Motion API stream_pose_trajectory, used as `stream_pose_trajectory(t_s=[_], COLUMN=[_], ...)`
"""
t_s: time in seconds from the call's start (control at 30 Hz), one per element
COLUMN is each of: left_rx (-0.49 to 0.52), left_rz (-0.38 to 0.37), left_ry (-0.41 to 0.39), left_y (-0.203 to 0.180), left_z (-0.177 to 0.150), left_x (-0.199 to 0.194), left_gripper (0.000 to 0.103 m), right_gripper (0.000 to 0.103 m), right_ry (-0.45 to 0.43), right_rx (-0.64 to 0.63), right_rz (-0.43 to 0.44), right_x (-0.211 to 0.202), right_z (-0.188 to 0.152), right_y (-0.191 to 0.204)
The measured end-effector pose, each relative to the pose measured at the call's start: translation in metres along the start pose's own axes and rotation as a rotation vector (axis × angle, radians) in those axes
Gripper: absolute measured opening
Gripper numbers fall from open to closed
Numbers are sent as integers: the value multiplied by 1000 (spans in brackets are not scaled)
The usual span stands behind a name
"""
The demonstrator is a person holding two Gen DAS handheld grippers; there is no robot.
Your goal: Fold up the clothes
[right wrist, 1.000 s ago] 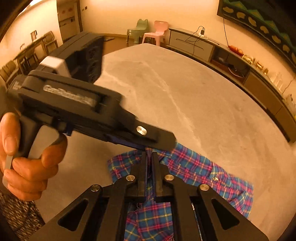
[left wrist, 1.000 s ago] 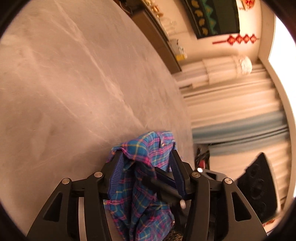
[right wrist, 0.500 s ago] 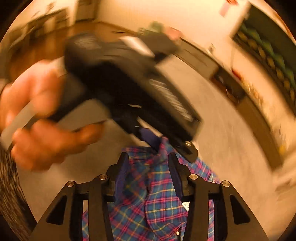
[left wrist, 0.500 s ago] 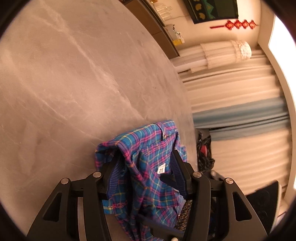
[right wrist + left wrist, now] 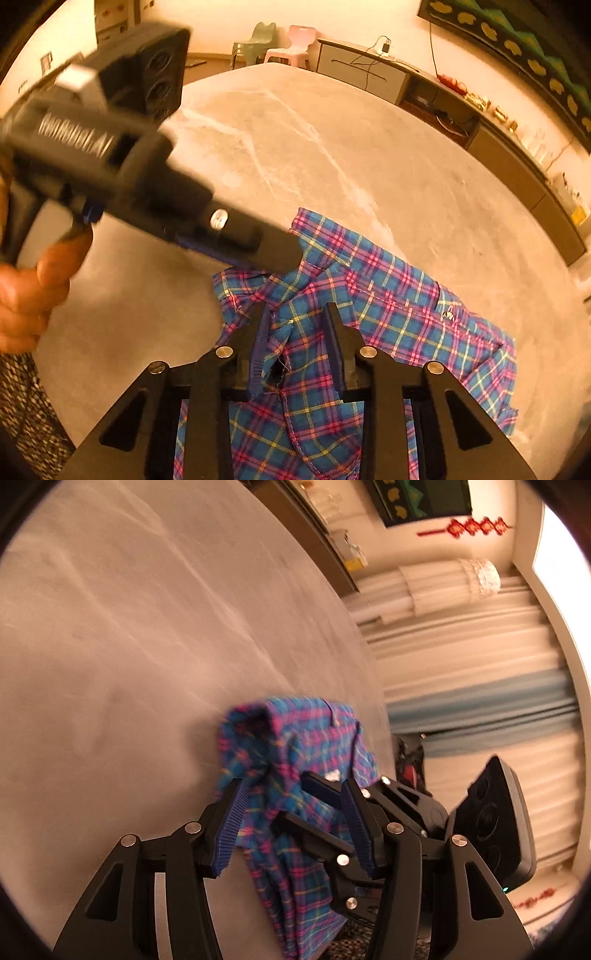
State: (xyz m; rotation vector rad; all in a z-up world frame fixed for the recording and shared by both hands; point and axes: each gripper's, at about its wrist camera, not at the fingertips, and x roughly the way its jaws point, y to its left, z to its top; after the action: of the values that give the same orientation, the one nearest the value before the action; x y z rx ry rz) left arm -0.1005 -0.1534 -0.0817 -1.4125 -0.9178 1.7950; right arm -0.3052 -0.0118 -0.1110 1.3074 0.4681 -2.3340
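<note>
A blue and pink plaid shirt (image 5: pixel 388 314) lies bunched on the grey marble table (image 5: pixel 295 147). It also shows in the left wrist view (image 5: pixel 295 746). My right gripper (image 5: pixel 297 314) is open, its jaws standing on either side of a fold of the shirt near the collar. My left gripper (image 5: pixel 293 794) is open too, with shirt cloth lying between its fingers. In the right wrist view the left gripper's body (image 5: pixel 110 166) reaches in from the left, held by a hand, its tip at the shirt's collar. The right gripper's fingers (image 5: pixel 325 794) cross the left wrist view.
A low cabinet (image 5: pixel 480 122) runs along the wall behind the table, with small items on it. Two small plastic chairs (image 5: pixel 280 40) stand at the far end. Curtains (image 5: pixel 480 664) hang beyond the table edge in the left wrist view.
Both grippers have opened: a second ago the right one was shut on the shirt. The shirt has settled lower on the table and the left gripper has swung across it.
</note>
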Motion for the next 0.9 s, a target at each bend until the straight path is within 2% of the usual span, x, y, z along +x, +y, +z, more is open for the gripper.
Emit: stream_pose_trajectory(t_s=[0.07,0.23,0.33,0.57,0.6,0.73,0.77,0.83,0.87,0.9], left_rx=[9,10,9,-1,-4,7,14,22,20,19], left_rz=[10,-24,-50,-86,-90,-105,-99,-85,-88,-91], left_ry=[15,14,11,-5,-7,-5,-2,2,-1,-3], left_y=[-2,-10,-16,-25,-26,-31,-32,-33,-33,-32], left_z=[2,8,11,13,13,15,14,13,13,12], left_x=[11,23,26,24,23,21,20,20,17,14], left_gripper=[55,55,57,58,58,58,58,58,58,58], right_gripper=[31,32,33,50,58,62,61,41,26,21], right_ry=[-1,-10,-19,-33,-33,-40,-47,-42,-32,-24], right_rx=[29,89,69,51,38,-55,-67,-71,-72,-70], right_rz=[24,73,72,31,16,-91,-101,-152,-181,-186], right_x=[1,-1,-2,-5,-4,-4,-5,-6,-5,-5], right_z=[0,-2,0,10,12,10,9,8,8,8], right_y=[-5,-13,-14,9,14,37,39,38,36,33])
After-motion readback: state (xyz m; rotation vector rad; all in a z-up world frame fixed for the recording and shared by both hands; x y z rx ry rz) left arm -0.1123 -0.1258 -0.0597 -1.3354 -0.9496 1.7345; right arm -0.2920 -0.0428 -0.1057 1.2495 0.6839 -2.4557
